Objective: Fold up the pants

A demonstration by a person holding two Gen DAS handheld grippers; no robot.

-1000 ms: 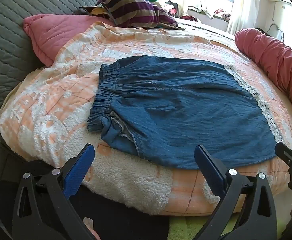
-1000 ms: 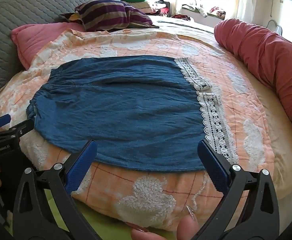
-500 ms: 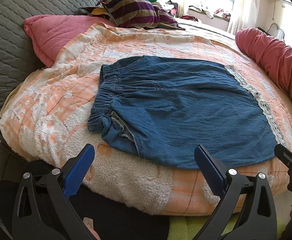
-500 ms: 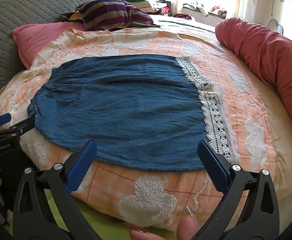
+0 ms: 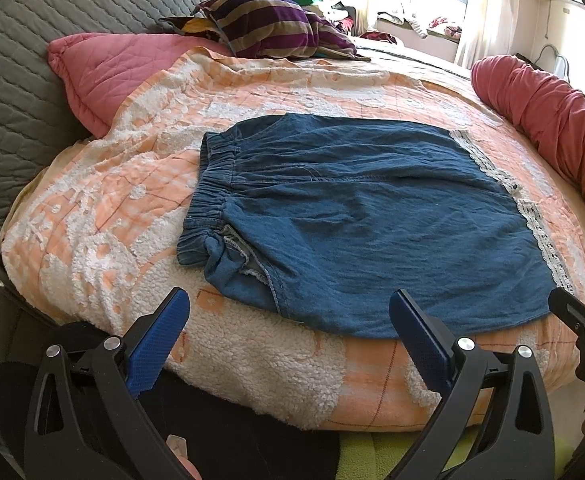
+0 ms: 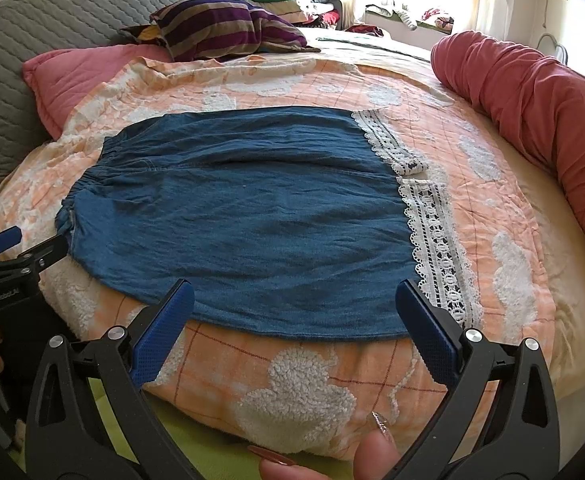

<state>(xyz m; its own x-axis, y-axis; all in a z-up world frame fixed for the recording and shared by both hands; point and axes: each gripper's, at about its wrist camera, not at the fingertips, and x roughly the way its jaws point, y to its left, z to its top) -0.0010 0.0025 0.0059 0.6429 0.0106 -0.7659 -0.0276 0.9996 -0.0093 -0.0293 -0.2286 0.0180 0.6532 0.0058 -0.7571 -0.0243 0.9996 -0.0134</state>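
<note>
Left claw [image 5: 288, 336]: spread wide and empty, held off the near edge of the bed [image 5: 252, 364]; nothing lies between its blue pads [image 5: 158, 342].
Right claw [image 6: 294, 328]: also spread wide and empty, at the bed's near edge, to the right of the left claw.
Pants [image 6: 236, 216]: blue denim, laid flat on the orange and white blanket [image 6: 472, 216], just ahead of both claws; elastic waistband [image 5: 212, 184] ahead and left of the left claw, lace hem [image 6: 432, 236] ahead and right of the right claw.
Step in hand: judged to be the reach for the first fold, nothing gripped yet.
Doing it well: each claw should likely pinch the near edge through all layers, one near the waistband, one near the lace, and carry them evenly so the far edges meet.
Watch for: the bunched pocket lining [image 5: 240, 256] by the waistband may need flattening.
Writing: white lettering on the left claw's body [image 6: 2, 296] in the right view, too small to read surely.
</note>
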